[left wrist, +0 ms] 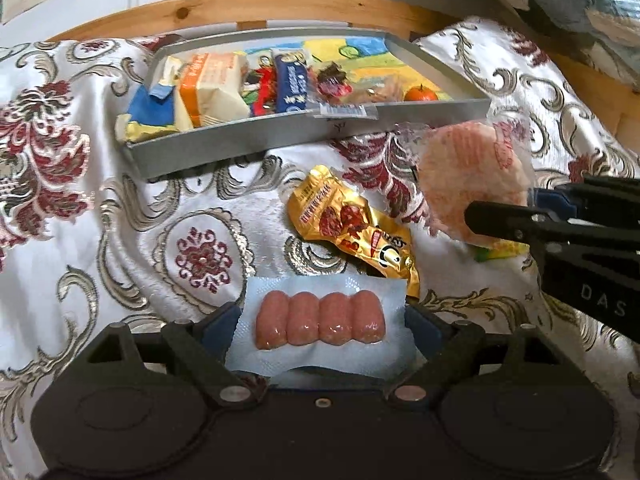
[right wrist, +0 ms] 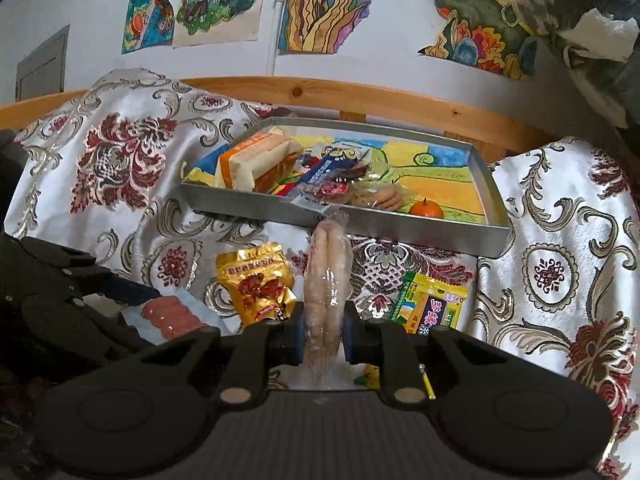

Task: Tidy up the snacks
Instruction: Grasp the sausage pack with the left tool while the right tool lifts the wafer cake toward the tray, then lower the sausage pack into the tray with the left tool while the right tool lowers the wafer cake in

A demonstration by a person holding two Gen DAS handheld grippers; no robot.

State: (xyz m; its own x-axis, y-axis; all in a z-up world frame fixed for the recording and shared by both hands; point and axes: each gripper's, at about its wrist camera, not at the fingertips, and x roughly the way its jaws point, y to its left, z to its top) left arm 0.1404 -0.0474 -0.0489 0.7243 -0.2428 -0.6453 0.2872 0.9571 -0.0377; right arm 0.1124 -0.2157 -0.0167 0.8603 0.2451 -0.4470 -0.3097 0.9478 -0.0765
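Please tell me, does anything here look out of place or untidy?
Yes. One clear wrapper hangs over the tray's front wall instead of lying inside. A gold packet and a yellow-green packet lie loose on the cloth, outside the tray.

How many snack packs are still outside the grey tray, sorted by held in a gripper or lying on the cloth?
Held in a gripper: 2, the sausage pack in the left, the clear pink cracker pack in the right.
Lying on the cloth: 2, the gold pouch and the yellow-green packet.
Total: 4
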